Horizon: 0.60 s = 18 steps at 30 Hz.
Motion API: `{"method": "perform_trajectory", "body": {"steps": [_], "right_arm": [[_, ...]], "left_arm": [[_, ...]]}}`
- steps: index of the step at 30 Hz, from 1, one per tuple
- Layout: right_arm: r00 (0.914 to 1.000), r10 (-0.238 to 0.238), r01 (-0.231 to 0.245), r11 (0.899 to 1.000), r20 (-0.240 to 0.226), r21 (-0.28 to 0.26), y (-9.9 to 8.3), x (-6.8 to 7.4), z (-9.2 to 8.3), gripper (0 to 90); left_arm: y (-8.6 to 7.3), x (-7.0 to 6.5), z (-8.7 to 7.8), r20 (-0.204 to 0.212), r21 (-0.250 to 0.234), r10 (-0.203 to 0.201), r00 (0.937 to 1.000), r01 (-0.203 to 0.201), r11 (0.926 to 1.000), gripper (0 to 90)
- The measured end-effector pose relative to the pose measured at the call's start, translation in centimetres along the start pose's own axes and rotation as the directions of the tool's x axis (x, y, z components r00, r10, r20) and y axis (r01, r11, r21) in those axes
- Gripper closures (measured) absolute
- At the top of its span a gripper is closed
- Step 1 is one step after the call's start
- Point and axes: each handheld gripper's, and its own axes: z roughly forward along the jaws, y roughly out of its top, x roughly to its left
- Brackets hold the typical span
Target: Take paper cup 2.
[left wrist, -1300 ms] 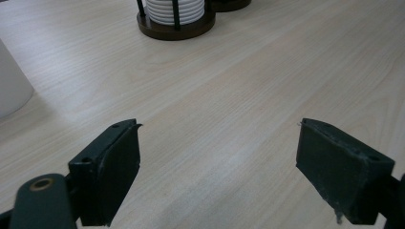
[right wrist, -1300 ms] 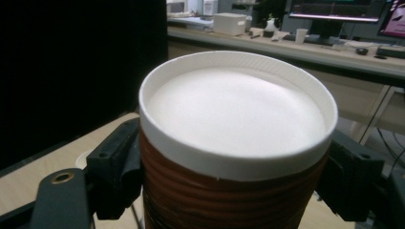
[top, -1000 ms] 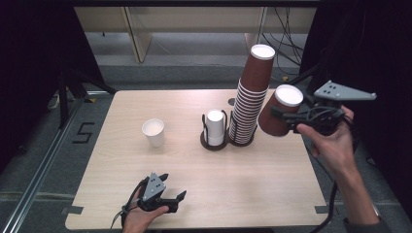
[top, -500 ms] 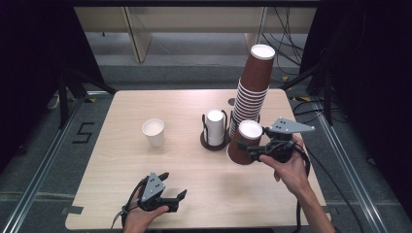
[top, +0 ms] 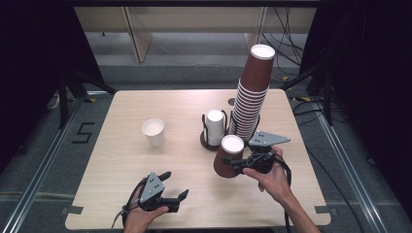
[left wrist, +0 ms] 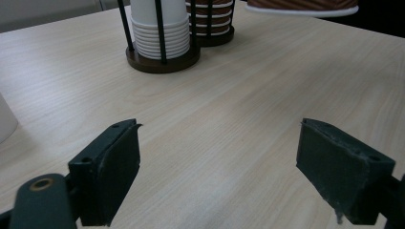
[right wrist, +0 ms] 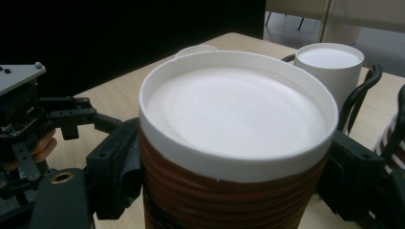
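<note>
Right gripper (top: 236,163) fingers clamp brown cup (top: 228,157), tilted; squeezing may crush it. Left gripper (top: 175,186) fingers spread, empty.

Clearance around the cup holder and the near table edge

Obstacles cluster right of centre: the wire cup holder (top: 214,141) with its white cup stack (top: 214,127) and the tall brown cup stack (top: 250,94) just beside it, leaning at the top. The brown cup (top: 228,156) clamped in the right gripper (top: 236,164) hangs just in front of the holder, closing off the approach from the near right. A lone white cup (top: 153,132) stands well apart on the left. The table (top: 121,111) is bare between that cup and the holder, and ahead of the left gripper (top: 176,186), whose jaws stand apart with nothing between them.
</note>
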Motion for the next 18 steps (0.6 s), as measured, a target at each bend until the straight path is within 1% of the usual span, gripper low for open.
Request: {"method": "perform_trajectory", "body": {"steps": [1, 2, 3, 4, 5, 6, 7, 8, 9, 10, 11, 12, 13, 15, 16, 17, 18], "right_arm": [[0.9996, -0.023, 0.023, 1.000, 0.017, -0.013, -0.1, 0.0, 0.2, 21.3], [0.9999, -0.002, 0.002, 1.000, -0.014, -0.002, -0.2, 0.2, 0.3, 21.3], [1.0000, -0.003, 0.003, 1.000, -0.004, 0.011, -0.2, 0.3, 0.3, 21.3], [0.9996, 0.004, -0.003, 1.000, -0.029, 0.008, -0.3, 0.4, 0.5, 21.3], [0.9999, -0.001, 0.002, 1.000, -0.015, 0.023, -0.4, 0.5, 0.5, 21.3], [0.9998, -0.010, 0.010, 1.000, -0.020, 0.015, -0.4, 0.6, 0.6, 21.3], [0.9998, 0.005, -0.005, 1.000, -0.018, 0.026, -0.5, 0.8, 0.6, 21.3], [0.9996, 0.019, -0.018, 1.000, -0.023, 0.022, -0.5, 1.0, 0.7, 21.3], [0.9991, -0.012, 0.012, 1.000, -0.040, 0.014, -0.5, 0.8, 0.9, 21.3], [0.9994, -0.015, 0.016, 1.000, -0.030, 0.015, -0.6, 0.9, 0.9, 21.3], [0.9994, -0.001, 0.002, 1.000, -0.036, 0.020, -0.6, 1.1, 0.9, 21.3], [0.9994, -0.017, 0.018, 1.000, -0.031, 0.020, -0.6, 1.1, 0.9, 21.3], [0.9987, -0.014, 0.015, 1.000, -0.049, 0.012, -0.7, 1.1, 1.1, 21.3], [0.9991, -0.026, 0.026, 1.000, -0.034, 0.010, -0.7, 1.4, 1.3, 21.3], [0.9981, -0.016, 0.017, 1.000, -0.059, 0.014, -0.8, 1.5, 1.4, 21.3], [0.9986, -0.005, 0.006, 1.000, -0.053, 0.020, -0.8, 1.7, 1.4, 21.3], [0.9983, -0.008, 0.009, 1.000, -0.057, 0.025, -0.7, 1.8, 1.5, 21.3]], "left_arm": [[0.0, 0.0, 0.0, 0.005, -0.002, 0.003, 1.0000, -0.003, 1.0000, 14.8], [0.0, -0.1, 0.1, 0.008, -0.007, 0.002, 1.0000, -0.002, 1.0000, 14.7], [0.0, -0.1, 0.1, 0.008, -0.008, 0.005, 1.0000, -0.005, 1.0000, 14.8], [0.0, -0.2, 0.1, 0.010, -0.010, 0.004, 0.9999, -0.004, 0.9999, 14.8], [0.1, -0.2, 0.1, 0.014, -0.012, 0.006, 0.9999, -0.006, 0.9999, 14.8], [0.1, -0.2, 0.1, 0.014, -0.013, 0.007, 0.9999, -0.007, 0.9999, 14.8], [0.1, -0.2, 0.1, 0.015, -0.013, 0.010, 0.9998, -0.009, 0.9999, 14.8], [0.1, -0.2, 0.1, 0.014, -0.014, 0.008, 0.9999, -0.008, 0.9999, 14.8], [0.1, -0.2, 0.1, 0.014, -0.014, 0.007, 0.9999, -0.007, 0.9999, 14.8], [0.1, -0.1, 0.1, 0.020, -0.026, 0.006, 0.9998, -0.005, 0.9997, 14.7], [0.1, -0.1, 0.1, 0.023, -0.026, 0.008, 0.9997, -0.007, 0.9996, 14.7], [0.1, -0.1, 0.1, 0.021, -0.024, 0.009, 0.9997, -0.009, 0.9997, 14.7], [0.1, -0.2, 0.1, 0.023, -0.027, 0.009, 0.9997, -0.008, 0.9996, 14.8], [0.1, -0.2, 0.1, 0.025, -0.028, 0.010, 0.9996, -0.009, 0.9996, 14.7], [0.1, -0.2, 0.1, 0.026, -0.027, 0.011, 0.9996, -0.011, 0.9996, 14.7], [0.1, -0.3, 0.2, 0.027, -0.029, 0.014, 0.9995, -0.013, 0.9995, 14.8], [0.2, -0.3, 0.2, 0.029, -0.031, 0.015, 0.9995, -0.014, 0.9994, 14.7]]}}
